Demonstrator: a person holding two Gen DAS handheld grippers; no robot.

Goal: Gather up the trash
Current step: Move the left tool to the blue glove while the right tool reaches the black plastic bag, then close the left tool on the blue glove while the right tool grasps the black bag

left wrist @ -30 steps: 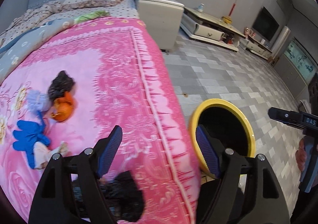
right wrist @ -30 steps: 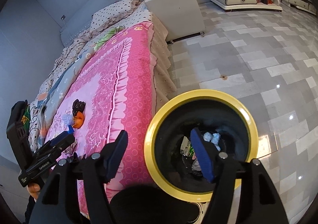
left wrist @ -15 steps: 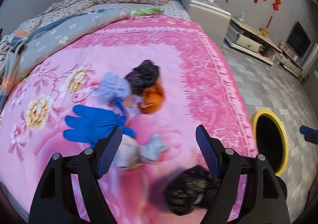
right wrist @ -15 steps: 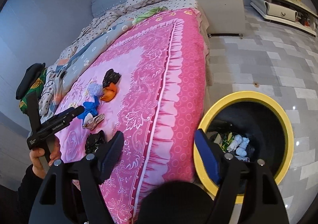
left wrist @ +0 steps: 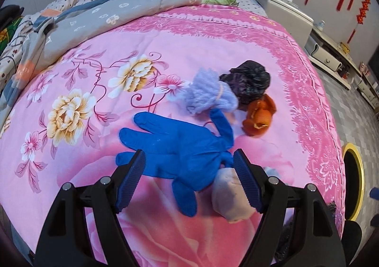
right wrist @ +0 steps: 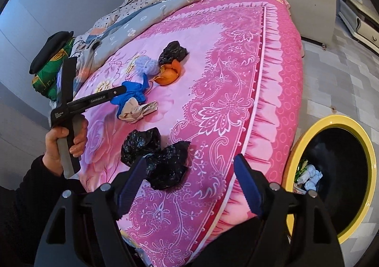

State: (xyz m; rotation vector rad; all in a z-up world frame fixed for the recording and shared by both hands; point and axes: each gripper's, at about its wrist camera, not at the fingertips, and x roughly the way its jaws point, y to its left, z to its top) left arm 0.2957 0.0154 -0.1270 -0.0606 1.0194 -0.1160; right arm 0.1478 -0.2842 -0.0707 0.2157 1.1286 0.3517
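Both fingers of left gripper point(left wrist: 189, 180) spread wide, empty, straddling blue glove point(left wrist: 180, 150) on pink bedspread point(left wrist: 78, 77); glove's long axis runs left–right, fingertips left. Half a second ago it sat farther off. Right gripper point(right wrist: 190, 184) wide, empty, above black bag point(right wrist: 165, 167). Beige wad point(left wrist: 228, 198) partly hidden; yellow-rimmed bin point(right wrist: 331, 172) cut off

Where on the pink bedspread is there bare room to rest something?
Free: the floral stretch between the grey quilt and the blue glove, and the patterned border toward the yellow bin. Crowded: around the glove, orange peel and black bags.
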